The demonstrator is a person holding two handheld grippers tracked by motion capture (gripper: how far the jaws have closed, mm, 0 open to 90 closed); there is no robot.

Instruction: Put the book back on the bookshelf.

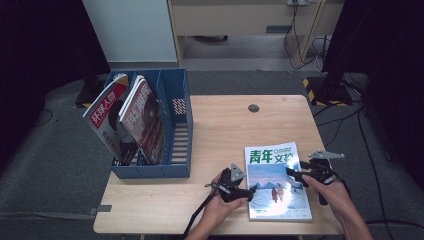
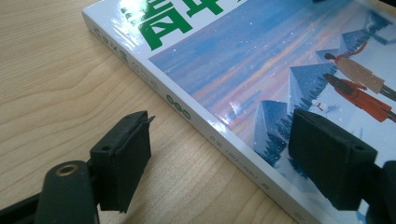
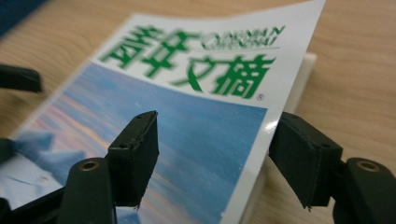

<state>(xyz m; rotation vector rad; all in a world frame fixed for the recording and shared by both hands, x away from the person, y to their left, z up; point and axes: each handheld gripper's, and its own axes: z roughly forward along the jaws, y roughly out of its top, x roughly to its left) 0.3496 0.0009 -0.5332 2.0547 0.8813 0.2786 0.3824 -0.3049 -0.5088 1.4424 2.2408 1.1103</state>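
The wooden surface (image 1: 220,130) carries a blue file rack (image 1: 175,135) at its 9 o'clock edge and a magazine (image 1: 276,187) lying flat toward 5 o'clock. The left gripper (image 1: 248,192) straddles the magazine's spine at 9 o'clock, fingers (image 2: 122,158) open. The right gripper (image 1: 295,172) straddles its 3 o'clock edge, fingers (image 3: 135,154) open around the lifted cover.

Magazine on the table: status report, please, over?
Left gripper open, jaws astride the magazine spine. Right gripper open at its lifted cover edge. Nothing in the way.
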